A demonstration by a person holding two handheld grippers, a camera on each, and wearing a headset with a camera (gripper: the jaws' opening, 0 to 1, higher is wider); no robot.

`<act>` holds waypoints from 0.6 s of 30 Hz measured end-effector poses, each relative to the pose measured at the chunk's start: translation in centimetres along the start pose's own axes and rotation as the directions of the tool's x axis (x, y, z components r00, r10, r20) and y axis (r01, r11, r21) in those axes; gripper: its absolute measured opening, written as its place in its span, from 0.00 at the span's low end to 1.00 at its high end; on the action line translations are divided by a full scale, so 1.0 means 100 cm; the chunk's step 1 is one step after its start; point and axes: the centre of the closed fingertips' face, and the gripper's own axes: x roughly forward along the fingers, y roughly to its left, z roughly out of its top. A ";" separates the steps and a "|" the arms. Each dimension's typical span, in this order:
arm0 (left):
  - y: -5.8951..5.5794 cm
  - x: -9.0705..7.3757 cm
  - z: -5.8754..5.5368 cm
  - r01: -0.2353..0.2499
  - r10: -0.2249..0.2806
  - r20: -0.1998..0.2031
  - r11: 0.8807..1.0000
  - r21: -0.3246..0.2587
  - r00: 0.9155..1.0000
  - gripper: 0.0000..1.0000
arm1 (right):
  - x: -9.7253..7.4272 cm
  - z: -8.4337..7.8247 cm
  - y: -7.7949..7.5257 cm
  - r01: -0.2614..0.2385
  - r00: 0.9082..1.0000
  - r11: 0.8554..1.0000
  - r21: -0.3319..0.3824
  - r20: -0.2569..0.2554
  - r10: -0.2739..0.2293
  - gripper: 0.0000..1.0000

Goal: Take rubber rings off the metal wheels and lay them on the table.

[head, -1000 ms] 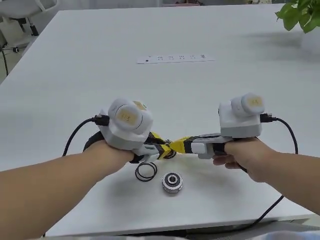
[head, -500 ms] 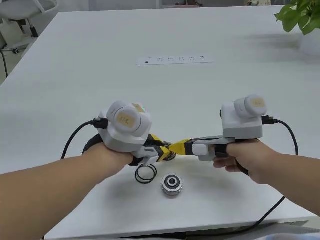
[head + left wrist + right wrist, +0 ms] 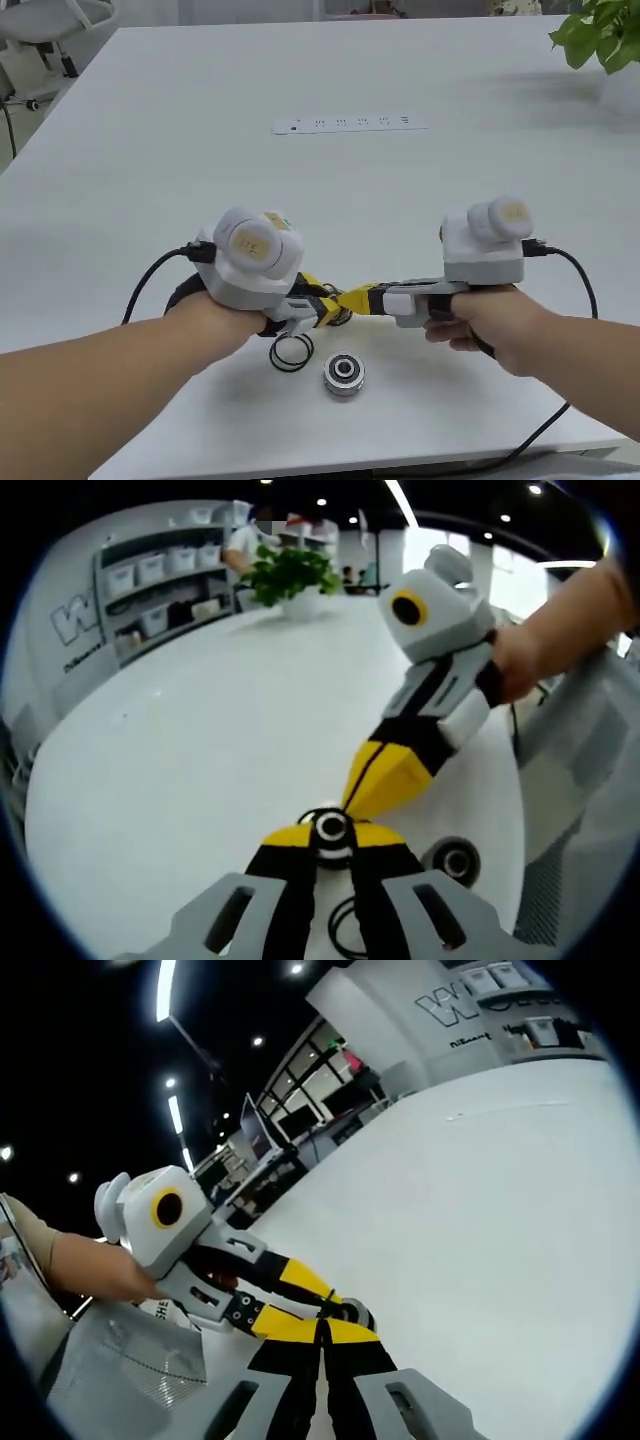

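Now the left gripper (image 3: 332, 838) is clamped on a wheel (image 3: 332, 826), held above the table (image 3: 300, 200). Opposite the wheel, the right gripper (image 3: 322, 1328) has its jaws nearly together, tips at the wheel's rim; any ring between them cannot be made out. Below the wheel, two rings (image 3: 291, 351) lie loose, a second wheel (image 3: 344, 369) just beside them.

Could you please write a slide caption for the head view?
The left gripper and right gripper meet at a wheel; rings and another wheel lie on the table.
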 end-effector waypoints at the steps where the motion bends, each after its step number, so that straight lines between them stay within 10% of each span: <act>1: 0.000 0.000 0.000 -0.001 0.001 0.000 1.000 0.000 1.000 0.12 | 0.000 0.000 -0.003 0.013 1.000 1.000 -0.007 -0.001 -0.013 0.00; 18: -0.002 -0.001 0.003 0.031 -0.031 -0.008 0.999 0.024 0.999 0.17 | 0.001 -0.001 -0.003 0.043 0.999 0.999 -0.023 -0.005 -0.043 0.00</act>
